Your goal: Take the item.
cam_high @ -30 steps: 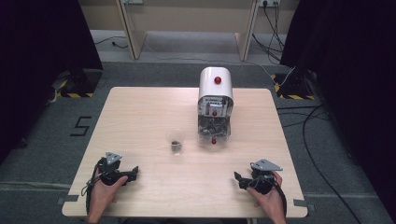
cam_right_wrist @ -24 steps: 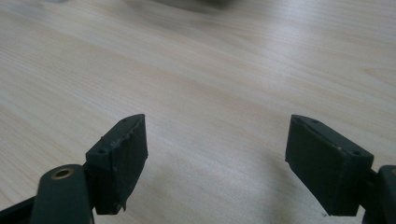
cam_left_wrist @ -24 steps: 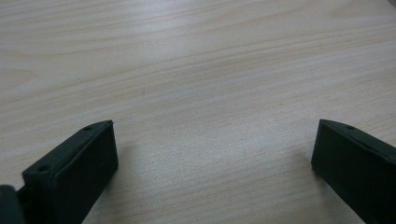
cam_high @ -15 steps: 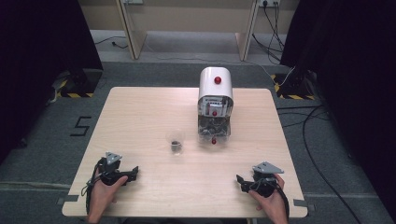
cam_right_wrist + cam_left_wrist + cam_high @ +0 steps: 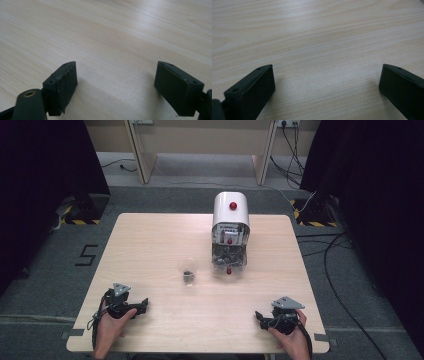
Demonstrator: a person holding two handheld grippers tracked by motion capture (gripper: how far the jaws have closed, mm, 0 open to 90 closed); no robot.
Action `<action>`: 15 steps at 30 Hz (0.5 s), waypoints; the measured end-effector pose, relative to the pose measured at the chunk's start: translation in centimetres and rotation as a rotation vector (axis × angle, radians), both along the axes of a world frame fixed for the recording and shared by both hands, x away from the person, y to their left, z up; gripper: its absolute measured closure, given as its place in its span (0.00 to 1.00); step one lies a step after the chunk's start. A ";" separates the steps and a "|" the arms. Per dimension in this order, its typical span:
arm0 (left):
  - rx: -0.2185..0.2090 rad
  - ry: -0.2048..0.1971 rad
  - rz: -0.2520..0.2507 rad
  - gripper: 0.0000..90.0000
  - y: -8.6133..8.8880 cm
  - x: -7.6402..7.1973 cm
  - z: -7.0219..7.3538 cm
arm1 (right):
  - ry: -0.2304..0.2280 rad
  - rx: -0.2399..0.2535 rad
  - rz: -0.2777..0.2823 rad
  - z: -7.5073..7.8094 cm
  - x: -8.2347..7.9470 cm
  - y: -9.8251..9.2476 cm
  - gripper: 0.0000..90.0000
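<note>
Nothing has visibly moved since the earlier frames; both grippers stay parked. Wooden table (image 5: 150, 240): carries everything. White dispenser machine (image 5: 230, 234): stands toward the far edge, right of centre. Clear cup (image 5: 188, 270): mid-surface, just left of the machine, something dark inside. Left gripper (image 5: 141, 305): near the near-left corner, jaws spread over bare wood. Right gripper (image 5: 260, 318): near the near-right corner, jaws likewise spread, holding nothing. Risk, as judged: the light cup may tip if a jaw clips its rim on approach
</note>
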State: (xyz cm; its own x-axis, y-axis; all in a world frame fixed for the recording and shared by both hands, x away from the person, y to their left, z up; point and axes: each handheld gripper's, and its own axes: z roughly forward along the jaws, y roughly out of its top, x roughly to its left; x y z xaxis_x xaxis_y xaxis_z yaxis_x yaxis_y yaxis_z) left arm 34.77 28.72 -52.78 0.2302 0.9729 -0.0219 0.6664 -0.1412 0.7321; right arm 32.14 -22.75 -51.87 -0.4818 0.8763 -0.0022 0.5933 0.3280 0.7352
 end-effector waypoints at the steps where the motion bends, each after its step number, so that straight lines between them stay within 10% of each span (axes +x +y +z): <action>1: 0.000 0.000 0.000 0.00 0.0 0.0 0.0 | -0.001 -0.006 0.003 0.0 0.0 0.0 0.20; 15: 0.001 0.001 0.000 0.00 0.0 0.0 0.0 | 0.006 -0.014 -0.013 -0.1 -1.3 -0.1 0.16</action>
State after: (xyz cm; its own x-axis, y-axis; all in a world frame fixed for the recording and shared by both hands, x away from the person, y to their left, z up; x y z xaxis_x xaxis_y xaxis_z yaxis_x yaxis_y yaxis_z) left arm 34.76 28.72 -52.78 0.2303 0.9729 -0.0208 0.6670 -0.1423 0.7314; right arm 30.87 -22.87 -51.95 -0.4705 0.8823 -0.0118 0.6019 0.3307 0.7269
